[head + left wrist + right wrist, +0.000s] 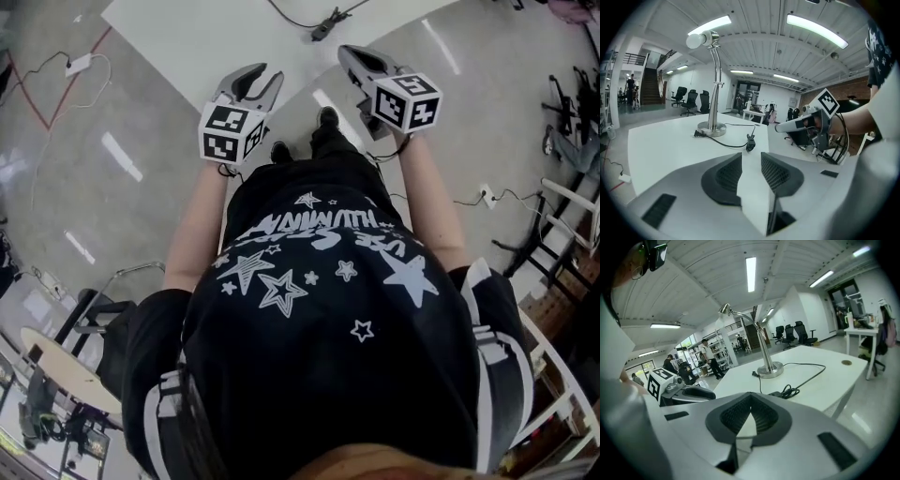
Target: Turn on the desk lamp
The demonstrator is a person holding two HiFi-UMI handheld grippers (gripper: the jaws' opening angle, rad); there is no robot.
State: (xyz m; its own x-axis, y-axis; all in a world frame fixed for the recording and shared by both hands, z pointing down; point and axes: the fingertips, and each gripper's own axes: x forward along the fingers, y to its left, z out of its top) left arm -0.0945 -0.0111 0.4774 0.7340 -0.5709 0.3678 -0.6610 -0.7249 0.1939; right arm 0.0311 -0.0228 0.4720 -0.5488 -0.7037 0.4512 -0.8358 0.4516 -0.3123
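Observation:
The desk lamp is a silver gooseneck with a round base [711, 129] [769, 371] and a small head [699, 40] [724, 309]. It stands on a white table [216, 37] [661, 145]. Its black cord runs from the base to an inline switch [750, 142] [787, 391] [323, 26] near the table edge. My left gripper [751, 159] [267, 75] is open and empty, held short of the table and apart from the switch. My right gripper [751, 397] [345, 49] is shut on nothing, also off the table. Each gripper shows in the other's view.
The table's corner points toward me over a glossy grey floor [112, 159]. Office chairs [689, 101] [794, 331], another white desk [862, 336] and people [710, 357] stand far behind. A chair and folding frames [562, 234] sit at my sides.

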